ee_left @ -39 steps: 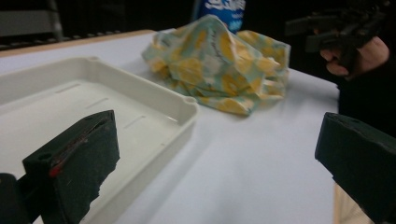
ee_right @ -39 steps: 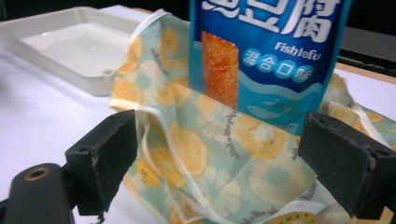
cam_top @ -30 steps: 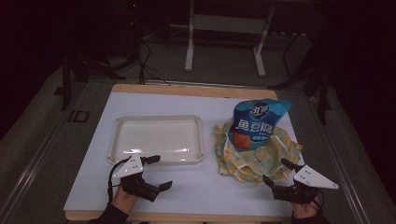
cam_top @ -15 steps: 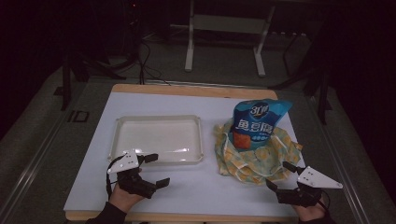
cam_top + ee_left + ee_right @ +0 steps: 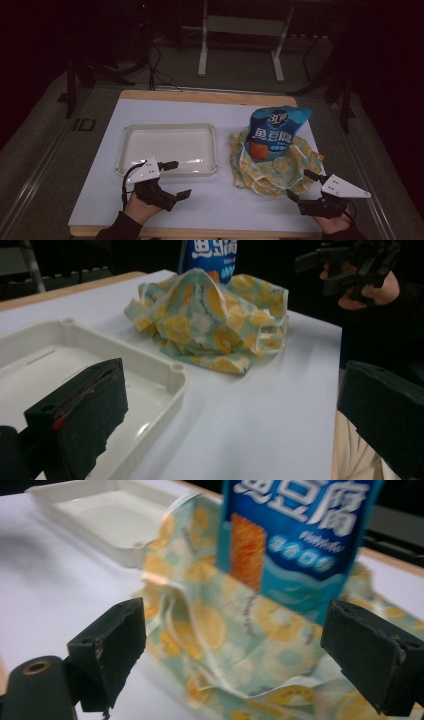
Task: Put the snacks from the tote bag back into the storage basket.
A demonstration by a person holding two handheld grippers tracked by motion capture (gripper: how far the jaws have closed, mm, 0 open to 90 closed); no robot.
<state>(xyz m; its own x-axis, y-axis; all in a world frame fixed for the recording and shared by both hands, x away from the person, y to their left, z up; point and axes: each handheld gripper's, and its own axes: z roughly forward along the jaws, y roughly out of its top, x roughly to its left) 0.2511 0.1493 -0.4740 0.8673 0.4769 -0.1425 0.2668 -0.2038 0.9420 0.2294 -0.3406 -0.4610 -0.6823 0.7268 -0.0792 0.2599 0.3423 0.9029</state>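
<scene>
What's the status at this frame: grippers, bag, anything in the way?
Left gripper open, empty, by the white tray. Right gripper open, empty, at the edge of the patterned cloth. Blue snack bag upright in the cloth, untouched. Nothing in the way.

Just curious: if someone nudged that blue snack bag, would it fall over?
Probably. The snack bag stands tall and puffy, so it looks light and tippy. The crumpled yellow cloth around its base is soft, so it likely gives little support.

On the blue snack bag (image 5: 276,131), at about 2 o'clock on the table from my seat, I read "3" inside a round mark at the top. Below it stand big white Chinese characters, "鱼豆腐". The smaller white print under them is too blurred for me.
</scene>
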